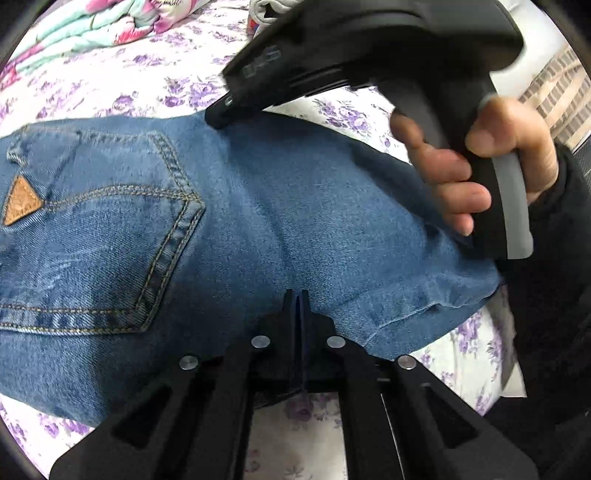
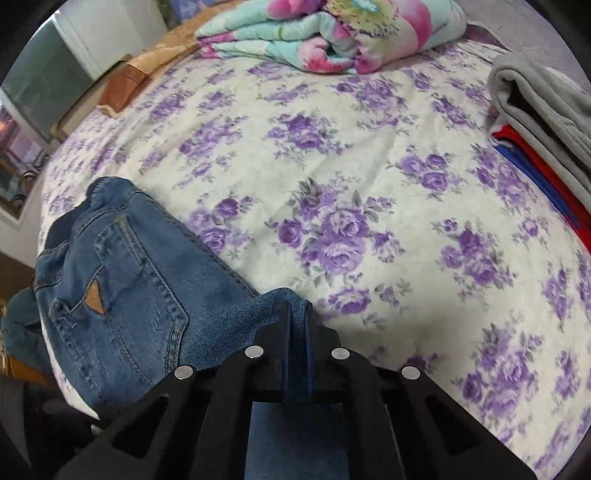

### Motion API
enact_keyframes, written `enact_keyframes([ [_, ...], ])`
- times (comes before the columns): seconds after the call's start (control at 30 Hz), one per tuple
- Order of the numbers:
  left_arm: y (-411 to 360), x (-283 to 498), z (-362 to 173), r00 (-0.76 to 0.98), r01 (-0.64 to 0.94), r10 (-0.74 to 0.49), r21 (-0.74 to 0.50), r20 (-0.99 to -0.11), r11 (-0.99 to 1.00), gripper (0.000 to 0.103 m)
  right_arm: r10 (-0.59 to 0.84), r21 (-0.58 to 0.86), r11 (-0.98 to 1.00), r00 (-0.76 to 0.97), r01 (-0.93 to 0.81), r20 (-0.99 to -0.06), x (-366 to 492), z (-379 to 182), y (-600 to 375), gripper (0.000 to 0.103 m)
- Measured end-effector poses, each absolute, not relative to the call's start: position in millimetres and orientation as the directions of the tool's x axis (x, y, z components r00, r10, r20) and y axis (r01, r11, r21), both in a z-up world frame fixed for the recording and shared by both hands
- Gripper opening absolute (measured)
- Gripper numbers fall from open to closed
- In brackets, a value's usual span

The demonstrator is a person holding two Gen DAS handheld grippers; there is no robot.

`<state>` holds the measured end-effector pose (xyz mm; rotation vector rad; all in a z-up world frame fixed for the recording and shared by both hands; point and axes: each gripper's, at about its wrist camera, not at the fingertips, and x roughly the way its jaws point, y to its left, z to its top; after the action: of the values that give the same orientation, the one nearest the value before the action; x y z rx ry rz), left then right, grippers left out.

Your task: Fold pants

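Blue jeans [image 1: 258, 229] lie on the bed with the back pocket and a brown triangular patch facing up. My left gripper [image 1: 298, 295] is shut on the near edge of the denim. My right gripper [image 1: 218, 118] shows in the left wrist view at the jeans' far edge, held by a hand. In the right wrist view my right gripper [image 2: 297, 306] is shut on a fold of the jeans [image 2: 140, 280], which spread away to the left with the waistband far left.
The bed has a white sheet with purple flowers [image 2: 351, 184]. A folded floral quilt [image 2: 332, 33] lies at the far end. A stack of folded clothes, grey on red and blue [image 2: 546, 122], sits at the right.
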<state>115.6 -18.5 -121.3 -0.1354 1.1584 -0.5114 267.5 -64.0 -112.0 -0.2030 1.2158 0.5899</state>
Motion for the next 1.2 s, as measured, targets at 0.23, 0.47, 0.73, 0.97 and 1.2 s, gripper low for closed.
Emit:
enact_keyframes([
  [0.23,-1,134,-60,0.352,0.324,-0.493,-0.391,-0.795,0.862,0.002,0.294,0.090,0.888,0.405,-0.452,-0.866,215,-34,-114,0.036],
  [0.47,-25,208,-83,0.232,0.290,-0.547,-0.480,-0.804,0.828,0.002,0.320,0.154,0.890,0.348,-0.429,-0.881,110,-51,-147,0.012],
  [0.73,-27,236,-137,0.107,0.225,-0.582,-0.550,-0.806,0.804,0.002,0.303,0.226,0.937,0.295,-0.266,-0.906,81,-124,-170,0.004],
  [0.97,-37,193,-95,0.253,0.324,-0.473,-0.387,-0.844,0.863,0.001,0.332,0.295,0.943,0.491,-0.154,-0.805,41,-72,-203,0.060],
  [1.2,-51,118,-83,0.294,0.426,-0.525,-0.382,-0.799,0.820,0.002,0.060,0.340,0.894,0.676,0.291,-0.734,-49,-36,-332,0.078],
])
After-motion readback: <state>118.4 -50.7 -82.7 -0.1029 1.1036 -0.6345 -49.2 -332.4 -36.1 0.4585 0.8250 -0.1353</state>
